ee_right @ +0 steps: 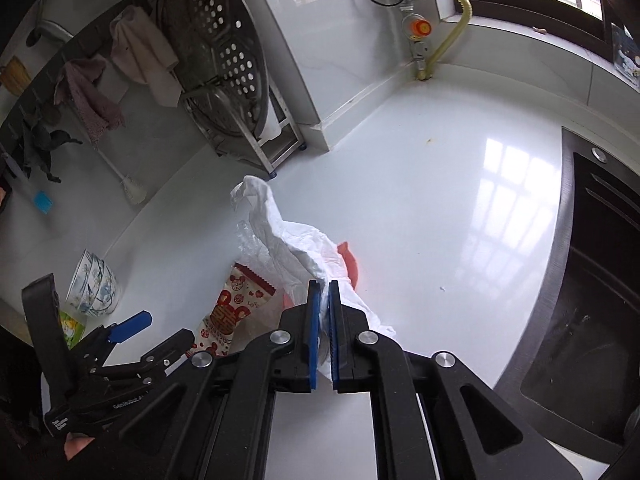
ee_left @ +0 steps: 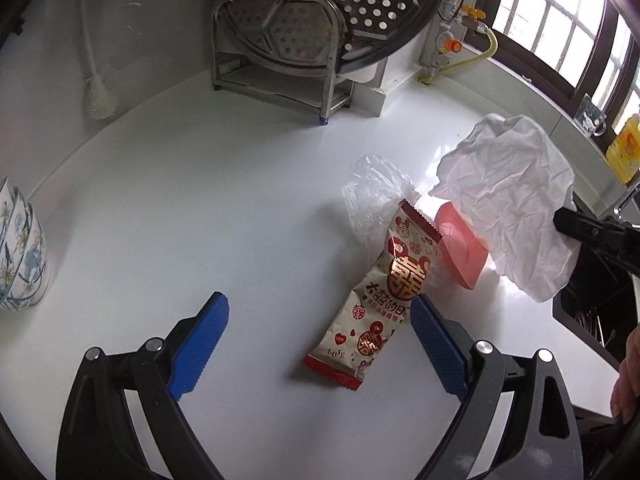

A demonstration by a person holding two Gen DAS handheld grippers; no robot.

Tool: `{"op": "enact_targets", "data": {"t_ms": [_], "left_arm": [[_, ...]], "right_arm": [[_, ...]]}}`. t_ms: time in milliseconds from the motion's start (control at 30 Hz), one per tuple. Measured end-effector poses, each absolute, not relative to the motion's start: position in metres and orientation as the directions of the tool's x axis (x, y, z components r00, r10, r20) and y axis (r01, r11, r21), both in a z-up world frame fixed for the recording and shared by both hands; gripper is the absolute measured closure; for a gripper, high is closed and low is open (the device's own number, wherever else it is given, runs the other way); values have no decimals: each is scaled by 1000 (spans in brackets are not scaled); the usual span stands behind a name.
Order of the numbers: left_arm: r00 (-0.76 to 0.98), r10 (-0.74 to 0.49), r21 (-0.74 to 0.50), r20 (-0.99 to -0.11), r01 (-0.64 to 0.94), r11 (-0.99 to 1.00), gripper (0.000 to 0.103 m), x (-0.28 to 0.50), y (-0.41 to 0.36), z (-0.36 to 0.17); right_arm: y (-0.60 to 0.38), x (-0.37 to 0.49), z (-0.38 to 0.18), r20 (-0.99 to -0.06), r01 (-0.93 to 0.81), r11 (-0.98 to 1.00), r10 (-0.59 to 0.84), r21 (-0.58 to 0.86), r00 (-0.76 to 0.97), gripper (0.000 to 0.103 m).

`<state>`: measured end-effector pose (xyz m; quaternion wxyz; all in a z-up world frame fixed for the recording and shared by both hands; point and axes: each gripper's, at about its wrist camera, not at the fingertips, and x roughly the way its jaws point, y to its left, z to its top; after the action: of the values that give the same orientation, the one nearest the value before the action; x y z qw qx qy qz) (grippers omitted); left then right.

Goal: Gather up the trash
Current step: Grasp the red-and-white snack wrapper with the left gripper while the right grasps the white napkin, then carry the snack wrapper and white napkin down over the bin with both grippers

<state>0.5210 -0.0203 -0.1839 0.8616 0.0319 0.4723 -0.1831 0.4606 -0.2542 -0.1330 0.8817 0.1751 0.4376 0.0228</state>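
Note:
A crumpled white tissue point(ee_left: 508, 204) hangs above the white counter point(ee_left: 200, 200), pinched in my right gripper point(ee_right: 324, 288), whose blue pads are shut on it point(ee_right: 292, 240). Under it lie a red-and-cream snack wrapper point(ee_left: 380, 300), a clear plastic film point(ee_left: 368, 196) and a pink soap-like block point(ee_left: 460, 248). My left gripper point(ee_left: 320, 312) stands open just above the counter, with its right pad beside the wrapper's edge. In the right wrist view the wrapper point(ee_right: 232, 308) lies left of my shut pads, and the left gripper point(ee_right: 160, 328) shows at the lower left.
A steel rack point(ee_left: 280, 68) with perforated steamer trays stands at the back. Stacked floral bowls point(ee_left: 20, 252) sit at the left edge. A dark sink point(ee_right: 592, 280) lies to the right. A gas valve with a yellow hose point(ee_right: 440, 40) is in the corner; a brush point(ee_left: 98, 96) leans on the wall.

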Motion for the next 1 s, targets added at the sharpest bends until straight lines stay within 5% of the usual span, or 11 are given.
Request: {"op": "enact_targets", "data": {"t_ms": [367, 533, 667, 733, 1000], "left_arm": [[443, -287, -44, -849, 482, 875, 15, 526, -59, -207], [417, -258, -11, -872, 510, 860, 53, 524, -66, -216], [413, -261, -17, -872, 509, 861, 57, 520, -65, -216], [413, -272, -24, -869, 514, 858, 72, 517, -65, -213], [434, -304, -67, -848, 480, 875, 75, 507, -52, -191]], "right_arm": [[-280, 436, -127, -746, 173, 909, 189, 379, 639, 98], [-279, 432, -126, -742, 173, 906, 193, 385, 642, 98], [-278, 429, -126, -741, 170, 906, 196, 388, 643, 98], [-278, 427, -125, -739, 171, 905, 198, 391, 644, 98], [-281, 416, -112, -720, 167, 899, 201, 405, 665, 98]]}}
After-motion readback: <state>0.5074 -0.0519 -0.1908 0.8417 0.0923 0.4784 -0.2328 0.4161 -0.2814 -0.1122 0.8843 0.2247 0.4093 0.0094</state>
